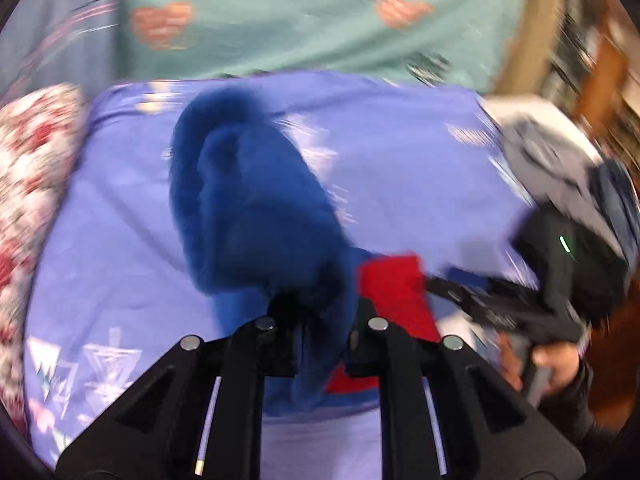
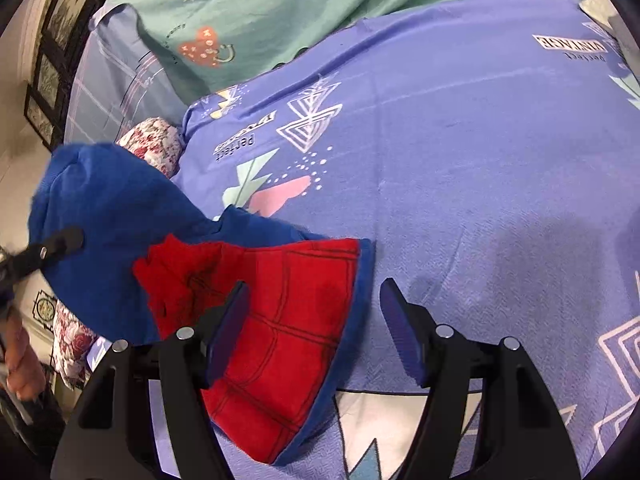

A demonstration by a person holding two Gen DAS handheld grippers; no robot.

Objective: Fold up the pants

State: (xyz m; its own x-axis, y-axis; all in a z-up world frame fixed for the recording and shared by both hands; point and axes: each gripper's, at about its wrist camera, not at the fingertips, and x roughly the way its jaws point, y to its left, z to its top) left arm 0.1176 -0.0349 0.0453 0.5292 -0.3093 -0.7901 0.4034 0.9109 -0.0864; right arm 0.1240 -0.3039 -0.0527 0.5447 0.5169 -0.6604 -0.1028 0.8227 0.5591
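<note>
The blue pants, with a red web-patterned panel at one end, lie partly on the purple bed sheet and partly in the air: the red end rests flat on the sheet near the bed's near edge, while the blue end is lifted up and to the left in the right wrist view, so the long axis runs from the sheet at lower right up toward the upper left. The left gripper has its jaws drawn narrow and clamped on the blue fabric, which bunches and hangs in front of its camera, blurred; in the right wrist view its black tip shows pressed into the raised blue cloth. The right gripper hovers just over the red end with its jaws standing wide; its left pad is above the red panel, its right pad above bare sheet, and neither grips anything. Beyond the purple sheet lies a green sheet with heart prints, and a floral pillow sits at the bed's left side
</note>
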